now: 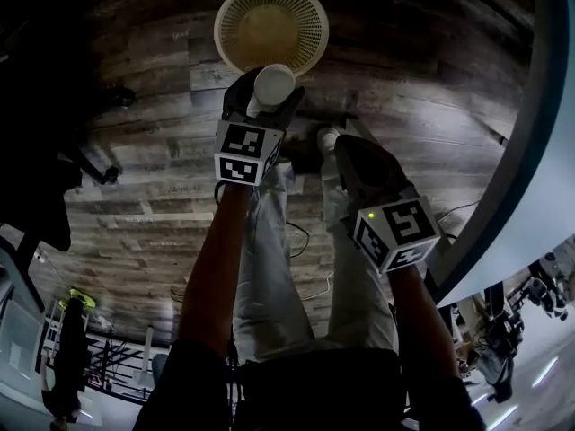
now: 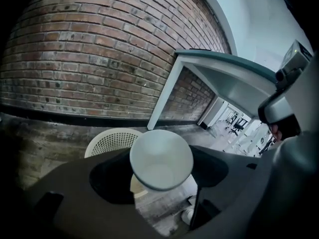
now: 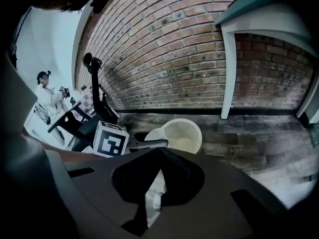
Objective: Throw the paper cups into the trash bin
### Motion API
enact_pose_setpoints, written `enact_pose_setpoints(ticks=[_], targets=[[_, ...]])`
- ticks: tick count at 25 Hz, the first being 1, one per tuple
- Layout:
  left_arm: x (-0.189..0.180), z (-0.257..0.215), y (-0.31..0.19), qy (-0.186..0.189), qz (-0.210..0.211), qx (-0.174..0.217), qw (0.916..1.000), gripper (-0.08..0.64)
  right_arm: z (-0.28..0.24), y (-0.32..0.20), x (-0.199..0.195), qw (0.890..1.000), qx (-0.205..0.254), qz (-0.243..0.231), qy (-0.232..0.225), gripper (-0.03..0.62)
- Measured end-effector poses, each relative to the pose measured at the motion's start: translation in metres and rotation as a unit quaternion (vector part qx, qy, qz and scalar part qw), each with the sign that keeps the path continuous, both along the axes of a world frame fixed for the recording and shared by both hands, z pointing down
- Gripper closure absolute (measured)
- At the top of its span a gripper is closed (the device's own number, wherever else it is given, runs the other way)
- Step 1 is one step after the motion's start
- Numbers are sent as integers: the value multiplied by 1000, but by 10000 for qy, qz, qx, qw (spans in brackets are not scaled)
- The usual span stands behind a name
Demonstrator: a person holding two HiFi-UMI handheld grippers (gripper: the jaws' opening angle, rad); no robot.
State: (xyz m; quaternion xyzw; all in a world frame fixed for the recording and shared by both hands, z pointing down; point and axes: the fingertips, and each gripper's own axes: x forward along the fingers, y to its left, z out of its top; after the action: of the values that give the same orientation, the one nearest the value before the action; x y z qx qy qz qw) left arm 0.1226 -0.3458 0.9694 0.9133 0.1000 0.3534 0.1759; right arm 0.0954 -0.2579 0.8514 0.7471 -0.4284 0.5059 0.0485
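Cream perforated plastic trash bin [image 1: 270, 27] ahead. Just short of it, the left gripper [image 1: 263, 97] holds a white paper cup [image 1: 274, 85] pinched between part-open jaws. The right gripper [image 1: 349, 151], farther from the bin, is closed and empty. This looks like the carrying step; next, reach over the bin and release.

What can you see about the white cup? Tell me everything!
The paper cup is plain white, round-rimmed and empty, seemingly thin paper. The left gripper pinches it between dark pads, tipped so its open mouth faces that gripper's camera. It hangs in the air near the cream mesh trash bin.
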Motion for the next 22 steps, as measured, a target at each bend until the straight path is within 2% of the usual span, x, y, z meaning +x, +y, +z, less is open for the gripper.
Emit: enact_pose_setpoints(ticks=[4, 9, 16, 22], targets=[[3, 30, 3, -46, -10, 65, 10000, 224, 19, 18, -7, 10000, -82, 41, -28, 597], [9, 56, -1, -116, 52, 349, 9993, 224, 32, 31, -11, 9999, -126, 47, -79, 597], [20, 77, -9, -89, -162, 238, 9995, 222, 49, 40, -20, 9986, -365, -53, -374, 597], [22, 87, -15, -115, -405, 325, 9986, 154, 55, 37, -13, 9995, -176, 24, -246, 597]])
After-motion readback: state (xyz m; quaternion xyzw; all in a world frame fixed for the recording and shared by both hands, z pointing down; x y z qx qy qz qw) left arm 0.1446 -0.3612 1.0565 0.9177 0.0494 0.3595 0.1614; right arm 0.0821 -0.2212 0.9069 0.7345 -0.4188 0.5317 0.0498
